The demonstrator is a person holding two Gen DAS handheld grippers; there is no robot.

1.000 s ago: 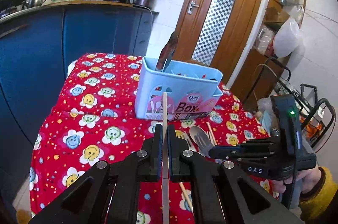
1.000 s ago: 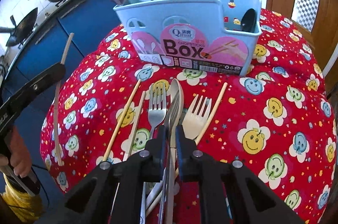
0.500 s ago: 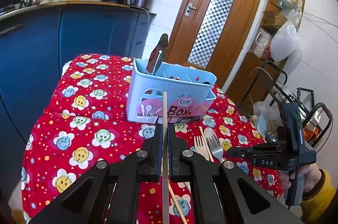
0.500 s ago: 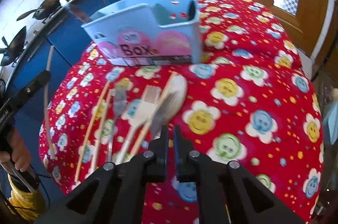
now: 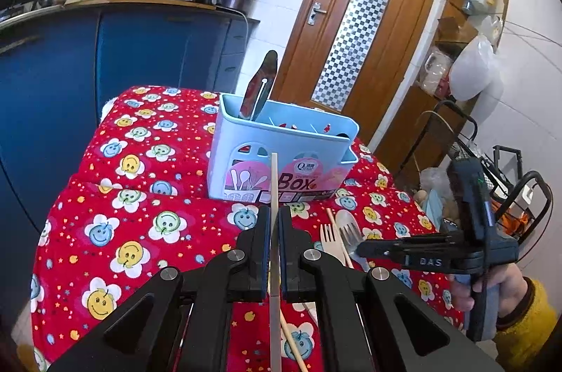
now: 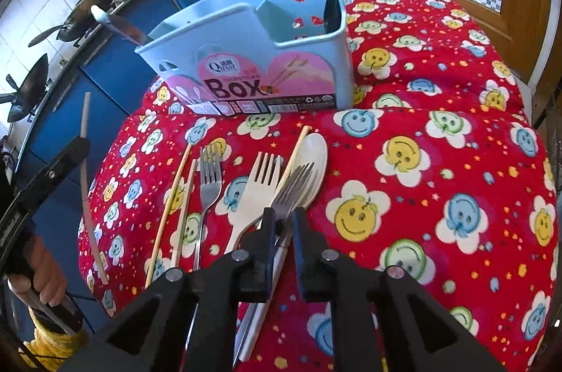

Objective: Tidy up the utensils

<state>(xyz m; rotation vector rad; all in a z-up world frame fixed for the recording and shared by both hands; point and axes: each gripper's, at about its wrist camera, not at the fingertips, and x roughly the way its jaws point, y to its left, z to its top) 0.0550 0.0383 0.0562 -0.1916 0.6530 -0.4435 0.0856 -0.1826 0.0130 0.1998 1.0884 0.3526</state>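
My left gripper (image 5: 274, 224) is shut on a pale chopstick (image 5: 274, 182) that points up toward the light-blue utensil box (image 5: 281, 158). A knife (image 5: 260, 87) stands in the box's left compartment, and a black spoon (image 6: 332, 10) in its right one. My right gripper (image 6: 282, 221) hangs low over the cloth. Its jaws are opening, with the handle of a metal fork (image 6: 293, 184) between them. That fork lies across a cream spoon (image 6: 312, 154). Left of it lie a cream fork (image 6: 260, 186), another metal fork (image 6: 210, 175) and loose chopsticks (image 6: 168, 207).
The table wears a red cloth with smiley flowers (image 6: 421, 196). Blue cabinets (image 5: 105, 56) with pans and a kettle stand behind and to the left. A wooden door (image 5: 351, 31) and a cluttered shelf and cart (image 5: 491, 161) are on the right. A hand in a yellow sleeve (image 5: 520, 301) holds the right gripper.
My right gripper swung out over the bare cloth right of the utensils, then came back over the metal fork, and its jaws have parted slightly. The left gripper kept still with its chopstick.
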